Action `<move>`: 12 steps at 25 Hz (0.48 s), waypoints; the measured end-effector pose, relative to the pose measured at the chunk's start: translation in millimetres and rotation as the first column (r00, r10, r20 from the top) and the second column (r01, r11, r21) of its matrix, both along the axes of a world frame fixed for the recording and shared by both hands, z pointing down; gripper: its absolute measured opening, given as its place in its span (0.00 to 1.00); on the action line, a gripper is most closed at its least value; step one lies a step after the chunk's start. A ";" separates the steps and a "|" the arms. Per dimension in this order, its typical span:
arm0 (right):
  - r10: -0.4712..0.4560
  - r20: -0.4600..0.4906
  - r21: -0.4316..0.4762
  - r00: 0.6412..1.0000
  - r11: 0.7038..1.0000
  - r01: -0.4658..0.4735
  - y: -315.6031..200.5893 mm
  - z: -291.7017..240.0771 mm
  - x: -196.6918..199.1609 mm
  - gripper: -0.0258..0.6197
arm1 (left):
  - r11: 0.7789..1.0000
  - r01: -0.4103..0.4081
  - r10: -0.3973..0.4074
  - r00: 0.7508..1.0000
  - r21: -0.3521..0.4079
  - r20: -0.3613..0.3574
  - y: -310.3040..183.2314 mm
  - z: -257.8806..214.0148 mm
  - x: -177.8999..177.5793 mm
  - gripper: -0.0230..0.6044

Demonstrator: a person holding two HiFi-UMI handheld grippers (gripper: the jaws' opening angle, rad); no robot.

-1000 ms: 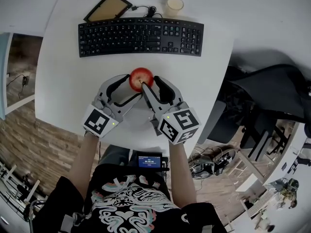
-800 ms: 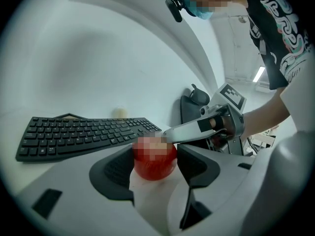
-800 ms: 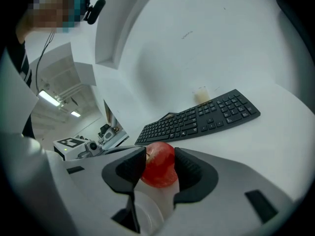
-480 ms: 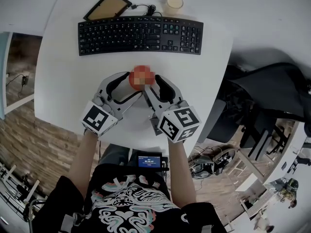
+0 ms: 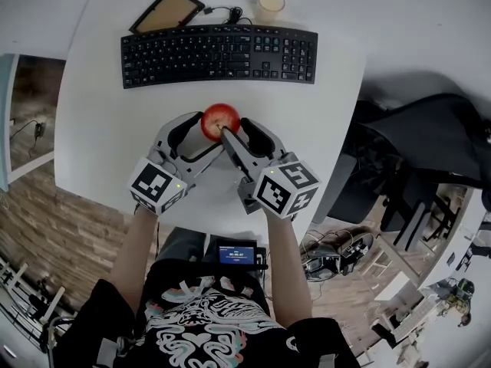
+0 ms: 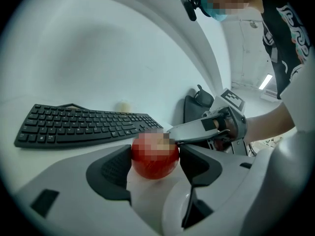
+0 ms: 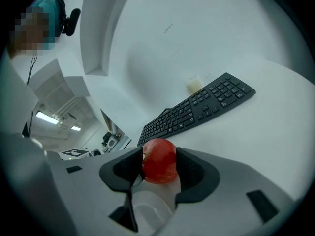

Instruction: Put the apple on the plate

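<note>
While both claws have just been spreading, I see the left gripper and right gripper standing wide. The apple sits between both sets of tips, just short of the keyboard

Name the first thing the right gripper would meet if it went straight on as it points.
The apple, already between the jaws of the right gripper, which have just been opening; how far in it sits is unclear.
</note>
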State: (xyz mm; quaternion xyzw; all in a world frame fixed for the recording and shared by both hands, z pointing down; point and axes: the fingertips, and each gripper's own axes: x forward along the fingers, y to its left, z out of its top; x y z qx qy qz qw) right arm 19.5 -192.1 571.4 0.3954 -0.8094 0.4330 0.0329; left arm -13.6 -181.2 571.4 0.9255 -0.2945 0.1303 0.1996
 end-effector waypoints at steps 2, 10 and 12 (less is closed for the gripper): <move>0.002 -0.013 0.010 1.000 1.000 -0.001 1.3 -1.1 0.8 0.39 | 1.000 -0.002 0.002 1.000 0.011 0.013 0.7 -0.9 1.6 0.51; 0.032 0.001 0.026 0.999 0.999 -0.032 5.7 -16.1 4.0 0.39 | 0.999 -0.015 0.015 1.000 0.037 0.012 4.3 -15.9 4.4 0.51; 0.037 0.004 0.036 0.999 0.999 -0.037 6.1 -23.3 4.1 0.39 | 0.999 -0.021 0.020 1.000 0.050 0.012 4.7 -23.2 4.3 0.51</move>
